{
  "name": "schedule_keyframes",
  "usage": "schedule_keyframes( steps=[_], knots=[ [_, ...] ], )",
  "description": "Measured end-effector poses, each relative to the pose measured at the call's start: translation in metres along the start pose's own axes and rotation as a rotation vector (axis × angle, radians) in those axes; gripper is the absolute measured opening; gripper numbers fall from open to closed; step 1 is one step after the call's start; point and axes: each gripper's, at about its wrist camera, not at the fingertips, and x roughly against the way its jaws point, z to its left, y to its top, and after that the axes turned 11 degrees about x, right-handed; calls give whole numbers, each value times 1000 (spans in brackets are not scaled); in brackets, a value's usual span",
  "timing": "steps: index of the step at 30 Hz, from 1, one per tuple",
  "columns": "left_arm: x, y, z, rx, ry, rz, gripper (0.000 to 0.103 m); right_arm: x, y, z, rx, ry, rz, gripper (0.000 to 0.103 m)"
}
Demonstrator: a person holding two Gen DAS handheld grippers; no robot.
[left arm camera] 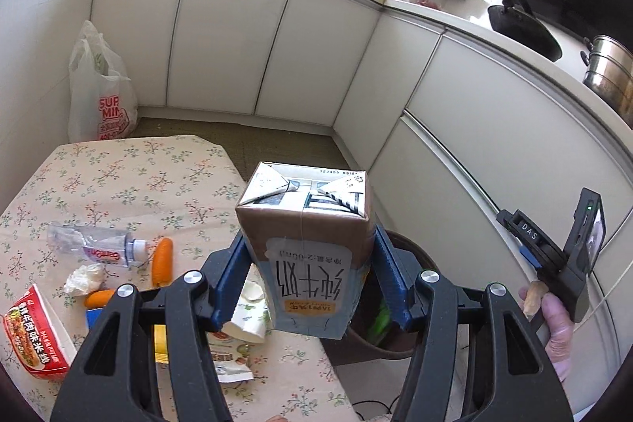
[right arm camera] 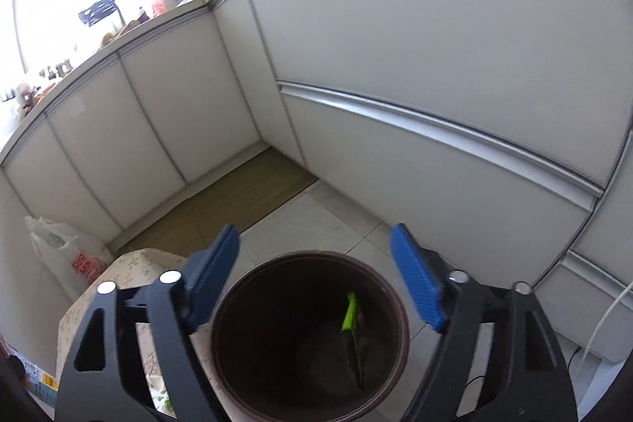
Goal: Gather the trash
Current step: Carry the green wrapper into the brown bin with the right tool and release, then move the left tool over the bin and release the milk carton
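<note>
So the biggest thing here is the table [left arm camera: 118,184] with the flowery cloth, and it's carrying a pile of leftover stuff, with the dark round trash bin [right arm camera: 308,335] sitting on the floor right beside its edge. The bin is looking mostly empty, just a green wrapper [right arm camera: 350,315] lying down inside. The left hand-held gripper [left arm camera: 312,271] is clamping the milk carton [left arm camera: 308,248] by its two side faces, and the carton is hanging up in the air, past the table edge and roughly over the bin. I'm guessing it's empty and light, stiff cardboard that'll dent if squeezed too hard, and the waxy skin is probably a bit slippery, so gripping the flat sides around the middle like this seems right. Still waiting on the table: a red snack box [left arm camera: 33,335] near the left edge, a squashed clear plastic bottle [left arm camera: 91,248] (super light and crinkly, I'd take it across the body), a couple of orange carrot-looking pieces [left arm camera: 163,259], and a crumpled white tissue [left arm camera: 85,277] that'll just squish. The right hand-held gripper [right arm camera: 316,287] is hovering straight above the bin mouth with its jaws spread wide and nothing between them
</note>
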Motion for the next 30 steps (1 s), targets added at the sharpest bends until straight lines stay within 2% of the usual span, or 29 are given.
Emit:
schedule_keyframes(
  steps=[3, 13, 17, 21, 25, 26, 27, 28, 30],
  knots=[
    [-14, 0, -19, 0, -33, 25, 58, -6, 3, -16, -35, -29, 11, 96],
    [-56, 0, -91, -68, -107, 75, 59, -4, 5, -56, -69, -164, 1, 96],
    [-76, -2, -115, -87, -130, 105, 59, -5, 1, -71, -85, -213, 26, 96],
    [-101, -6, -135, -117, -120, 152, 59, -10, 0, -81, -114, -219, 52, 96],
    [-121, -10, -143, -119, -75, 200, 59, -11, 0, -80, -80, -256, 61, 96],
    [-124, -10, -143, -117, -71, 205, 61, -11, 1, -79, -67, -274, 64, 96],
    [-125, -10, -144, -116, -63, 209, 69, -11, 0, -80, -60, -286, 64, 96],
    [-126, -9, -142, -111, -60, 211, 72, -12, 0, -80, -58, -290, 68, 96],
    [-128, -11, -140, -105, -46, 227, 73, -12, -1, -81, -57, -279, 79, 96]
  ],
)
